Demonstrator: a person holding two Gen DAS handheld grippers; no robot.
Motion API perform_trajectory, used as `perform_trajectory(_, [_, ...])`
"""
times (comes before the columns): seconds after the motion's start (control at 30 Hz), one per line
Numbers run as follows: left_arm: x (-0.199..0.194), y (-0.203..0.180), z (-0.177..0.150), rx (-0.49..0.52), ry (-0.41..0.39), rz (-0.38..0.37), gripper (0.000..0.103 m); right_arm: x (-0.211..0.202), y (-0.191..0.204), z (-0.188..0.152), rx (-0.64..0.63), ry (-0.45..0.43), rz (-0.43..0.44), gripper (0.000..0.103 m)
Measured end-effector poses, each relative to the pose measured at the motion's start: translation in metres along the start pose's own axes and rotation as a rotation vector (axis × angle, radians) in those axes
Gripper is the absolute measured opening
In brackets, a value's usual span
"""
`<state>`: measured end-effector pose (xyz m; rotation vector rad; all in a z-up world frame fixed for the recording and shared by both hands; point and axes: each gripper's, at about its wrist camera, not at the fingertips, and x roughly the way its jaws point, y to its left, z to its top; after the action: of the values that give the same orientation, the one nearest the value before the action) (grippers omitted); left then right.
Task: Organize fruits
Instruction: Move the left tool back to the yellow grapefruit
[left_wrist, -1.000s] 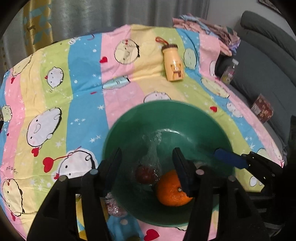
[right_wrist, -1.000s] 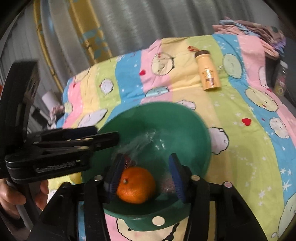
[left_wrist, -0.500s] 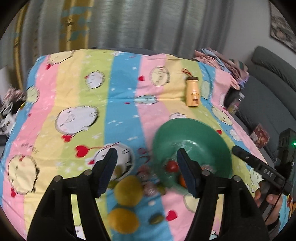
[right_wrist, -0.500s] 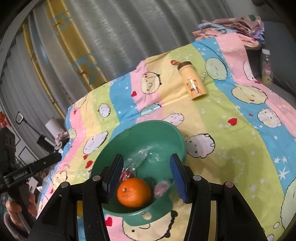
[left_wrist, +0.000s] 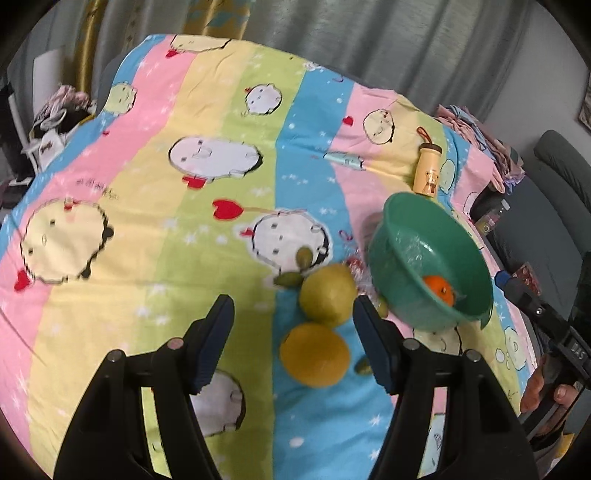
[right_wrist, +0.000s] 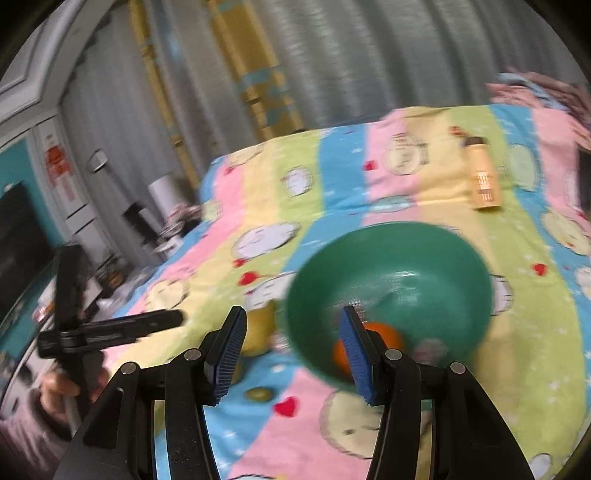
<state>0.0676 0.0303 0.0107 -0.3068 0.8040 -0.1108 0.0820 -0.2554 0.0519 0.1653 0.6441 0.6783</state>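
Observation:
A green bowl (left_wrist: 428, 258) stands on the striped cartoon cloth and holds an orange (left_wrist: 437, 290); both also show in the right wrist view, the bowl (right_wrist: 391, 288) and the orange (right_wrist: 393, 338). Two yellow-green round fruits (left_wrist: 327, 293) (left_wrist: 314, 354) lie left of the bowl, with small green fruits (left_wrist: 304, 256) and a wrapped sweet (left_wrist: 356, 264) nearby. My left gripper (left_wrist: 293, 343) is open and empty, above the two yellow fruits. My right gripper (right_wrist: 291, 350) is open and empty, at the bowl's near left rim.
A yellow bottle (left_wrist: 428, 171) lies on the cloth beyond the bowl. A grey sofa (left_wrist: 554, 206) with folded clothes stands to the right. Curtains hang behind the table. The left gripper (right_wrist: 110, 328) shows at the left of the right wrist view.
My left gripper has swung left away from over the bowl and now hovers over the yellow fruits. My right gripper has drawn back and turned left.

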Motion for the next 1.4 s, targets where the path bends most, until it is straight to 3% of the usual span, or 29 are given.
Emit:
perform_trajectory(0.13, [0.006, -0.001, -0.018, 0.022, 0.024, -0.011, 0.066, 0.013, 0.013, -0.007, -0.009, 0.058, 0.075, 0.053])
perform_trajectory(0.4, [0.032, -0.015, -0.032, 0.111, 0.087, -0.045, 0.066, 0.047, 0.021, -0.023, 0.036, 0.163, 0.118, 0.053])
perform_trajectory(0.5, [0.04, -0.018, -0.034, 0.136, 0.095, -0.022, 0.066, 0.057, 0.024, -0.028, 0.035, 0.193, 0.109, 0.053])
perform_trajectory(0.97, [0.053, -0.018, -0.036, 0.138, 0.11, -0.004, 0.065, 0.072, 0.014, -0.036, 0.087, 0.264, 0.125, 0.053])
perform_trajectory(1.4, [0.059, -0.018, -0.033, 0.126, 0.088, -0.024, 0.059, 0.076, 0.011, -0.038, 0.107, 0.272, 0.123, 0.053])
